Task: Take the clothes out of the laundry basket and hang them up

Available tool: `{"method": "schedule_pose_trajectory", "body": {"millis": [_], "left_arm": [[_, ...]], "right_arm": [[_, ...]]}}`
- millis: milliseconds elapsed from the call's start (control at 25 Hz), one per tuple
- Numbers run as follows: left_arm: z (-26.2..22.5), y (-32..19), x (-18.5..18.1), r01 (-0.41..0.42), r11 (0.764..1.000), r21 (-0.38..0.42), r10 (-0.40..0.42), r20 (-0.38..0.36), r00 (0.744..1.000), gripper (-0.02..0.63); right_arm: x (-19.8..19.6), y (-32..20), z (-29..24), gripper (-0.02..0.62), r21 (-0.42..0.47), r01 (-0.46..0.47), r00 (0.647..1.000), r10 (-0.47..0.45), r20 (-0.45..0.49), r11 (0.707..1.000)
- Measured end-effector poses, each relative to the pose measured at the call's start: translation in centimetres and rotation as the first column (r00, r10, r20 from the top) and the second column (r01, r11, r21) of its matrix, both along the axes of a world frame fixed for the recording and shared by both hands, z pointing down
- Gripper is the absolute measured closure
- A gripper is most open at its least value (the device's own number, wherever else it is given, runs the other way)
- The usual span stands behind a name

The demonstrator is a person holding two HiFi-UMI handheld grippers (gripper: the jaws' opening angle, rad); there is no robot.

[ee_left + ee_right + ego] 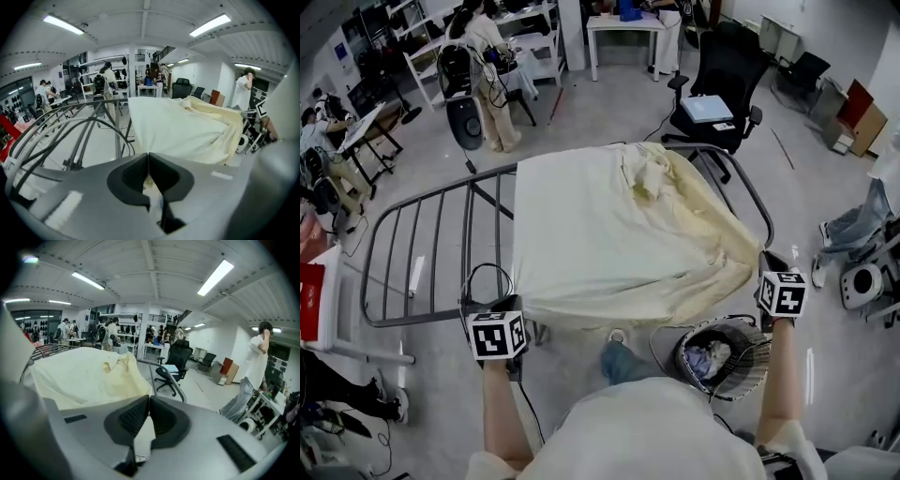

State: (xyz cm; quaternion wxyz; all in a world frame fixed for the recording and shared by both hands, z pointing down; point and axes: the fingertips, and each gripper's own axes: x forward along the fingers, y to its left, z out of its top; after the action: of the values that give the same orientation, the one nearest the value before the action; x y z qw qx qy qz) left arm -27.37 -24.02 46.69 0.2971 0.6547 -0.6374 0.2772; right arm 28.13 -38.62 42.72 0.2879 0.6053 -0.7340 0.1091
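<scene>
A large pale yellow cloth (609, 234) lies spread over a grey metal drying rack (431, 234). My left gripper (504, 309) is at the cloth's near left corner, shut on its edge. In the left gripper view the cloth (187, 126) runs straight into the closed jaws of the left gripper (148, 155). My right gripper (773, 270) is shut on the cloth's near right corner; in the right gripper view pale fabric (89, 373) shows between the pads of the right gripper (149, 400). The round wire laundry basket (752, 330) stands on the floor by my right side, with crumpled clothes (709, 359) inside.
The rack's bare bars stretch to the left of the cloth. A black office chair (722, 75) stands behind the rack, a white table (623, 23) farther back. People work at shelves and desks at the far left (487, 66). A person's legs (853, 225) and equipment are at the right.
</scene>
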Motion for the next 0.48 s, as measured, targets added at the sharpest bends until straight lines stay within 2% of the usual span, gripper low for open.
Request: {"method": "schedule_pose_trajectory", "body": {"millis": [120,280,320,400,480], "left_arm": [[0.2,1.9,-2.0,0.082,0.997,0.002,-0.082,0.017,0.996,0.587],[0.9,3.9,-3.1,0.145,0.989,0.017,-0.145,-0.012,0.989,0.580],[1.1,4.4,-3.1,0.149,0.989,0.017,-0.149,-0.012,0.989,0.569],[1.5,5.8,-2.9,0.152,0.988,0.020,-0.152,0.006,0.988,0.553],[1.6,7.2,-2.1,0.147,0.988,0.037,-0.147,0.004,0.989,0.496]], "right_arm": [[1.6,0.8,2.4,0.583,-0.029,-0.034,0.999,0.035,0.018,0.999],[1.4,1.4,5.7,0.578,-0.053,-0.060,0.997,0.062,0.037,0.997],[1.1,1.7,6.3,0.564,-0.054,-0.068,0.997,0.070,0.040,0.996],[0.2,2.8,7.1,0.486,-0.055,-0.067,0.997,0.069,0.040,0.996],[-0.6,4.2,7.3,0.476,-0.040,-0.054,0.997,0.056,0.043,0.998]]}}
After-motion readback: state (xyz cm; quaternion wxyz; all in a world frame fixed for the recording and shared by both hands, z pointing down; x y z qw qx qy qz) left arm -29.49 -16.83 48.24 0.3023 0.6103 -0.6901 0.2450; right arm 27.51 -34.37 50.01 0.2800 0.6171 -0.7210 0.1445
